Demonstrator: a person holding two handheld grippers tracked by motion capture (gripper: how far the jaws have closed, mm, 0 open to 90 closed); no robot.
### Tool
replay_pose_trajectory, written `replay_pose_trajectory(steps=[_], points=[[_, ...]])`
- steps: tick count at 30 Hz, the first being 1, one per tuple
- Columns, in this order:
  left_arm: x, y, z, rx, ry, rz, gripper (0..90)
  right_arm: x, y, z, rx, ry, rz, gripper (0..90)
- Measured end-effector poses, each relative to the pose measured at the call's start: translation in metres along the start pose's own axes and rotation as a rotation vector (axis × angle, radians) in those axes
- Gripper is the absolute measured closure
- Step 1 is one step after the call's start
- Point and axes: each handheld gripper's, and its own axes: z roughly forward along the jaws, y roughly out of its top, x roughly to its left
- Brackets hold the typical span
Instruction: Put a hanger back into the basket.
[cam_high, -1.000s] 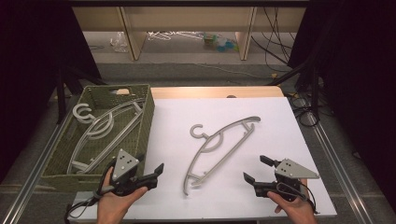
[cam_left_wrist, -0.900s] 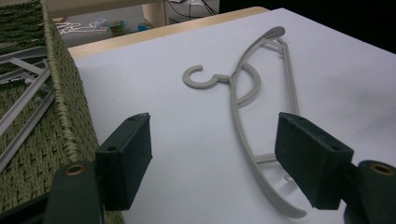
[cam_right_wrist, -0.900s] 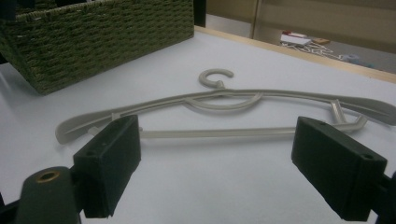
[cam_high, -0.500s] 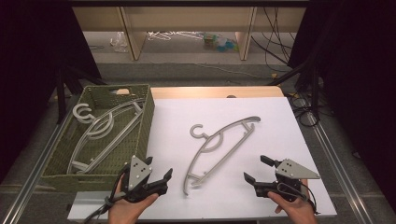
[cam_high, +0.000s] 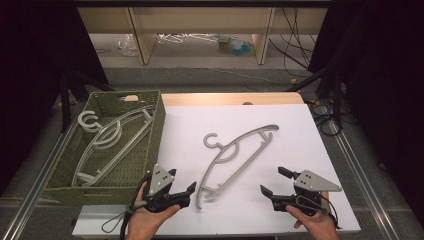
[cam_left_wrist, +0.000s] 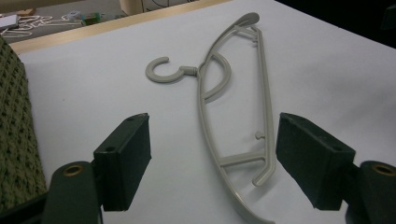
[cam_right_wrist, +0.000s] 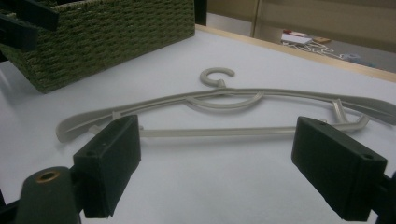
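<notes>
A grey plastic hanger (cam_high: 236, 156) lies flat and slantwise on the white table top (cam_high: 300, 130), its hook toward the far side and its lower end toward the person. The left gripper (cam_high: 181, 192) sits near that lower end, jaws spread wide with nothing between them; in the left gripper view the hanger (cam_left_wrist: 233, 121) lies on the sheet just beyond the two black pads, not touching either. The right gripper (cam_high: 272, 182) rests at the near right of the table, apart from the hanger, its jaws likewise wide open and empty — the right gripper view looks across the white surface at the hanger (cam_right_wrist: 224, 109) lying lengthwise ahead.

At the table's left stands a green woven basket (cam_high: 155, 135) holding more grey hangers (cam_high: 112, 140), stacked loosely with their hooks toward the far left corner. A strip of bare wooden table edge (cam_high: 230, 98) shows beyond the white sheet.

The room is dark at both sides — black drapes and stands flank the table, and cables (cam_high: 295, 45) trail down on the right. Behind the table, a pale wooden shelf unit (cam_high: 145, 35) stands on a grey floor strewn with small clutter (cam_high: 232, 44). Metal rails (cam_high: 360, 170) run along the table's sides.
</notes>
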Motion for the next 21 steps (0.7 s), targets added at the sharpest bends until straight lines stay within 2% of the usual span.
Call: replay_pose_trajectory(steps=[2,3,6,7,10,11,12,14,15,16,18,19,20,21], points=[[0.001,0.002,0.009,0.013,0.0,-0.013,25.4,0.0,0.0,0.0,-0.015,-0.021,-0.014,16.6],[0.002,0.003,0.013,0.026,-0.01,-0.015,25.0,0.001,0.0,0.0,-0.008,-0.018,-0.004,16.6],[0.003,0.006,0.027,0.067,-0.02,0.007,23.7,0.0,0.0,-0.001,-0.009,-0.017,-0.004,16.7],[0.003,0.008,0.033,0.068,-0.02,0.0,23.0,0.0,0.0,-0.001,-0.008,-0.018,-0.004,16.6],[0.006,0.012,0.047,0.118,-0.033,0.034,21.8,0.0,0.0,-0.001,-0.012,-0.017,-0.011,16.6],[0.006,0.013,0.052,0.124,-0.038,0.028,21.2,0.0,0.0,-0.001,-0.011,-0.015,-0.01,16.6],[0.009,0.015,0.056,0.156,-0.043,0.06,19.8,0.0,0.0,0.0,-0.012,-0.018,-0.009,16.6],[0.011,0.017,0.066,0.162,-0.043,0.032,19.0,0.0,0.0,0.0,-0.01,-0.015,-0.008,16.6],[0.013,0.018,0.07,0.172,-0.036,0.037,19.6,0.0,0.0,-0.001,-0.008,-0.012,-0.006,16.6],[0.014,0.018,0.075,0.174,-0.034,0.024,20.2,-0.001,0.0,-0.001,-0.012,-0.026,-0.026,16.6],[0.02,0.019,0.082,0.22,-0.05,0.038,21.7,-0.001,0.0,-0.002,0.0,-0.028,-0.028,16.6],[0.021,0.019,0.087,0.225,-0.047,0.02,22.3,0.0,0.0,-0.001,-0.006,-0.013,-0.009,16.6],[0.025,0.02,0.09,0.258,-0.049,0.048,24.2,0.0,0.0,-0.001,-0.007,-0.016,-0.008,16.6],[0.026,0.02,0.095,0.268,-0.045,0.046,25.3,0.0,0.0,-0.001,-0.006,-0.016,-0.008,16.6]])
